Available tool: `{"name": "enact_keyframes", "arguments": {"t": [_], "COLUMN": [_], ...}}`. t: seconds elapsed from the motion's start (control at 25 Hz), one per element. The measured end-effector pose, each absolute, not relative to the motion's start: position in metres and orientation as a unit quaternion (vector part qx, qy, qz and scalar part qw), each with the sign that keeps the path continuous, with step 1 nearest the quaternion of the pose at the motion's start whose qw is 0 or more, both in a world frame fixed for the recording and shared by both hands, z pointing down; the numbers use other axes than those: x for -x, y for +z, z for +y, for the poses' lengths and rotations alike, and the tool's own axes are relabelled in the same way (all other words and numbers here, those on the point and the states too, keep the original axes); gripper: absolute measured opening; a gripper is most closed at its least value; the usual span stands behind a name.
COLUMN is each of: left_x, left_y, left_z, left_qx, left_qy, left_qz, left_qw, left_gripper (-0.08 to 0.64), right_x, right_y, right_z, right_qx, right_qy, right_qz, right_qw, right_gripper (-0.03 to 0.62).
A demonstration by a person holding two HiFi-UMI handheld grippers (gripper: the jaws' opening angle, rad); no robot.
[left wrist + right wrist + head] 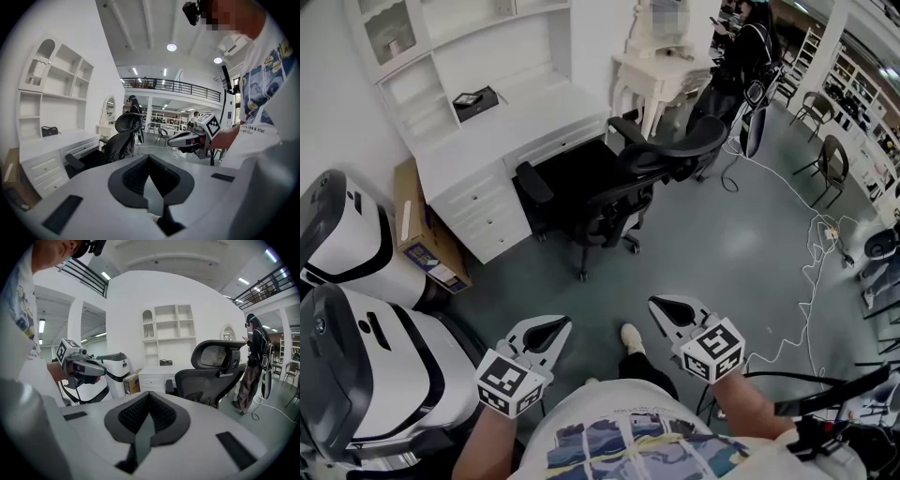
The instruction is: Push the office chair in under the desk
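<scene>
A black mesh office chair [623,183] stands at the white desk [502,131], its seat partly under the desktop and its backrest toward me. It also shows in the left gripper view as the chair [115,140] and in the right gripper view as the chair [213,371]. My left gripper [561,323] and right gripper [654,304] hang low in the head view, well short of the chair, touching nothing. Both are shut and empty. Each gripper camera sees the other one: the right gripper [171,139] and the left gripper [104,369].
White machines [356,309] crowd the left. A cardboard box [417,230] leans beside the desk drawers [483,211]. A person [741,56] stands behind the chair by a small white table [661,70]. Cables [811,272] trail over the grey floor at right, with dark chairs [825,155] beyond.
</scene>
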State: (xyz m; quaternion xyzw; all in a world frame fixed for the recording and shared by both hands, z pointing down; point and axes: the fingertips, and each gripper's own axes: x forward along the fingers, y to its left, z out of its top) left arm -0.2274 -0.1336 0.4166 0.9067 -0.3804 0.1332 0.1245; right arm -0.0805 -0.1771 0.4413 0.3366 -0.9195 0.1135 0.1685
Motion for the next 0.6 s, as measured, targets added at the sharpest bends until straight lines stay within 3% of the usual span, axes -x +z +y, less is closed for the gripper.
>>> {"name": "enact_keyframes", "arguments": {"t": [0.6], "left_x": [0.251], "left_y": [0.420], "left_z": [-0.105], "left_qx": [-0.902], "left_qy": [0.136], "left_qz": [-0.391], "left_qw": [0.124], "left_gripper": [0.014], "right_x": [0.112], "right_y": [0.437], "right_z": [-0.153], "right_qx": [-0.313], "right_qy": [0.098], "right_qz": [-0.928], "right_qw": [0.177], "right_gripper": [0.025]}}
